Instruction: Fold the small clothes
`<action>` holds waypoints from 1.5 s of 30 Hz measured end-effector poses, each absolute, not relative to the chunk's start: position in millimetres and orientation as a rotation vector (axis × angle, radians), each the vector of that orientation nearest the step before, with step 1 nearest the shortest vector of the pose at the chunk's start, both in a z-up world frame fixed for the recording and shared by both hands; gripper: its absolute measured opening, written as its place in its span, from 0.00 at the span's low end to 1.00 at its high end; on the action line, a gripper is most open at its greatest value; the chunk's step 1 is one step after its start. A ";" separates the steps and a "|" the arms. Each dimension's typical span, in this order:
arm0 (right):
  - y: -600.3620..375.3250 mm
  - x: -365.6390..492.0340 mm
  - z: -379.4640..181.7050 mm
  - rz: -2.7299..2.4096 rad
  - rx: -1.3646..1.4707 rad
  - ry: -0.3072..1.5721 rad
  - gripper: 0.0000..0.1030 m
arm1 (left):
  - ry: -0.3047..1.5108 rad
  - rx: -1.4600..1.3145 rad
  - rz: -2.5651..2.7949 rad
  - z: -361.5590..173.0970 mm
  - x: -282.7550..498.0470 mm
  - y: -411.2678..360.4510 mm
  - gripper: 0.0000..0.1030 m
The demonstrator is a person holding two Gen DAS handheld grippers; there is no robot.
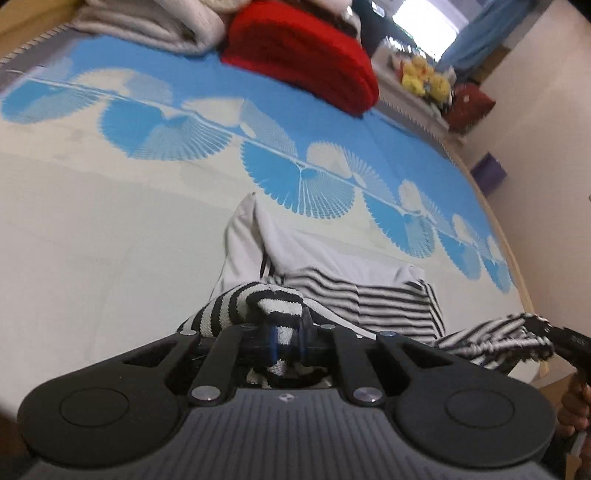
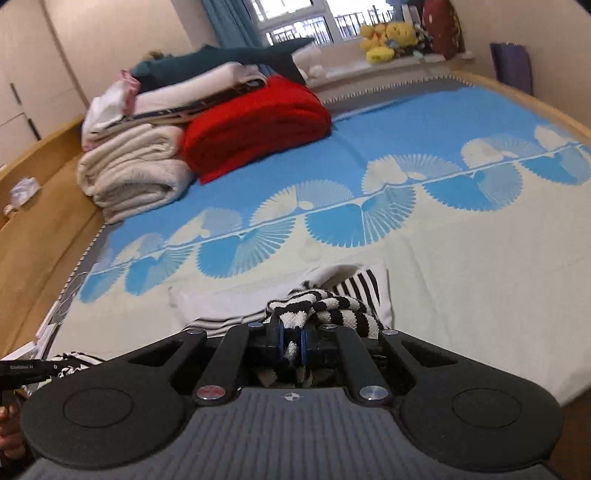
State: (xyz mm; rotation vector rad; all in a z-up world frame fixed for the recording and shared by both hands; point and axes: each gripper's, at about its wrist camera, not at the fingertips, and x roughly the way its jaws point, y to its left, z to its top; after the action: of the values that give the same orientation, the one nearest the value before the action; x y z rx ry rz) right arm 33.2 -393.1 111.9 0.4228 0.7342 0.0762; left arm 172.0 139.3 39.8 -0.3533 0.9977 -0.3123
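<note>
Above the bedspread (image 2: pixel 461 277), the left gripper (image 1: pixel 287 341) and right gripper (image 2: pixel 291 345) each clench one end of the striped garment (image 1: pixel 388 306), lifted over its near edge.

Daylight from window (image 2: pixel 325 22) at 12 o'clock of right wrist view, panes blown out white; same window (image 1: pixel 424 26) glaring at 1 o'clock of left wrist view. Even, soft light across bedspread (image 2: pixel 461 258), shadows faint. Strong fisheye bending at edges, bed frame (image 2: pixel 40 192) curving at 9 o'clock. Motion blur on red blanket (image 1: pixel 306 59) and striped garment (image 1: pixel 491 339) at 4 o'clock. Near foreground soft, slightly dim.
</note>
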 end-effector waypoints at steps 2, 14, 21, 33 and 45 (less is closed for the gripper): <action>-398.4 75.9 91.4 0.059 0.437 0.775 0.07 | 1.056 -0.381 -0.315 14.8 216.6 135.6 0.11; -427.0 207.7 -22.6 -0.068 0.649 0.947 0.16 | 1.039 -0.674 -0.287 -46.0 305.1 156.3 0.60; -466.7 189.1 -1.1 -0.114 0.849 0.721 0.50 | 0.957 -0.590 -0.364 -22.0 292.9 165.7 0.66; -351.8 187.7 -17.2 0.288 0.141 0.945 0.53 | 1.014 0.027 -0.428 -45.8 272.2 78.3 0.80; -295.7 236.1 -40.5 0.200 -0.129 0.980 0.13 | 0.949 0.001 -0.240 -58.0 335.5 67.1 0.44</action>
State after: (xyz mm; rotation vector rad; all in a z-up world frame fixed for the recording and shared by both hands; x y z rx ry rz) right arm 236.1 -295.7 -40.5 -0.1285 0.9800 0.2000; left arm 335.5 67.1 -58.0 0.0012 0.9486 -0.2402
